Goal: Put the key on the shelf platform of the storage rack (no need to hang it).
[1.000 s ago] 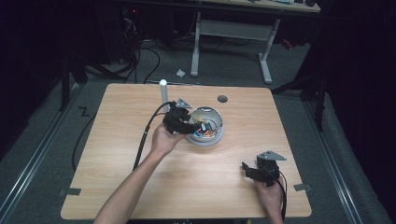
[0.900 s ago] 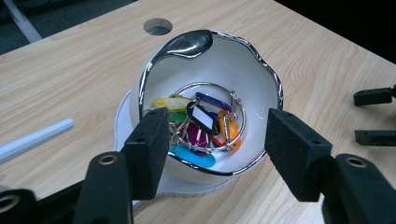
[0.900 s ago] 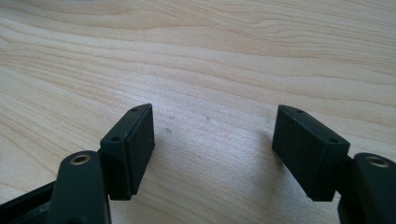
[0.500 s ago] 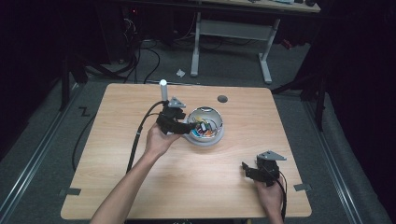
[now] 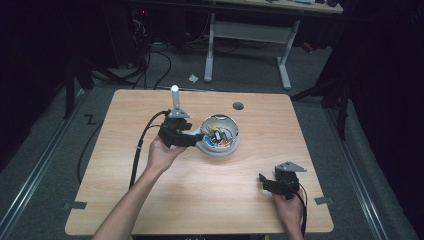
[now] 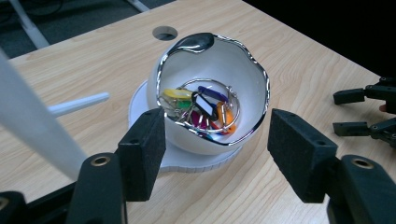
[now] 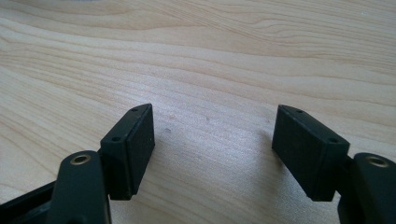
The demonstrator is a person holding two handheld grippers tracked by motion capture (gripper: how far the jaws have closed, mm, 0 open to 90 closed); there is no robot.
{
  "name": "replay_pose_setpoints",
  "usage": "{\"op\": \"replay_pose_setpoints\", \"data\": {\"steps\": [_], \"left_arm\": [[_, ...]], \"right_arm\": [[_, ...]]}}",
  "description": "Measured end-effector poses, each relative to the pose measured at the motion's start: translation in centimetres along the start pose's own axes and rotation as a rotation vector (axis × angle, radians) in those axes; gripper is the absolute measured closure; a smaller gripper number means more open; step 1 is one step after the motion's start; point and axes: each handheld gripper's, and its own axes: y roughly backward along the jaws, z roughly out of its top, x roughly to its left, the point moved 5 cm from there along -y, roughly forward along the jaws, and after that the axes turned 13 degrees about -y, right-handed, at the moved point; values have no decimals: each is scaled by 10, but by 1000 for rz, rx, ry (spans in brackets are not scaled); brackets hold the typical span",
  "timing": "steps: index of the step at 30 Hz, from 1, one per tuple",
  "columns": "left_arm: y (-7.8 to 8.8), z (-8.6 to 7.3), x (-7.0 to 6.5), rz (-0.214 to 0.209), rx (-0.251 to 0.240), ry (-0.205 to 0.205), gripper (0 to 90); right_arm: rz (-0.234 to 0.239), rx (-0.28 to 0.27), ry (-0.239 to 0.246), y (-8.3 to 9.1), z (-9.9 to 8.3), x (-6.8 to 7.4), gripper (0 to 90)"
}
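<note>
A white bowl (image 5: 220, 136) with a shiny metal rim stands on a white base near the table's middle. It holds several coloured key tags on a metal ring (image 6: 205, 107). My left gripper (image 5: 192, 138) is open just left of the bowl, its jaws spread wide with nothing between them. In the left gripper view the bowl (image 6: 243, 81) lies just beyond the jaws (image 6: 217, 154). My right gripper (image 5: 265, 182) rests near the front right of the table, open and empty, over bare wood (image 7: 210, 84).
A white post (image 5: 175, 100) stands upright on a small base just behind my left gripper. A round cable hole (image 5: 238, 106) is in the table's far side. The wooden table (image 5: 125, 190) has dark floor and desk legs beyond it.
My left gripper has drawn back leftward from over the bowl to its left side. The right gripper has stayed put.
</note>
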Motion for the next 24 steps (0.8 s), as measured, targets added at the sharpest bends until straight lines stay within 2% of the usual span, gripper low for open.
{"op": "replay_pose_setpoints", "data": {"steps": [4, 11, 20, 21, 24], "left_arm": [[6, 3, 5, 5, -10, 17, 371], [15, 6, 14, 7, -22, 18, 363], [27, 12, 25, 2, -36, 69, 358], [28, 12, 26, 0, -38, 59, 352], [33, 13, 29, 0, -43, 77, 351]], "right_arm": [[0, 0, 0, 0, 0, 0, 300], [0, 0, 0, 0, 0, 0, 300], [0, 0, 0, 0, 0, 0, 300], [0, 0, 0, 0, 0, 0, 300], [0, 0, 0, 0, 0, 0, 300]]}}
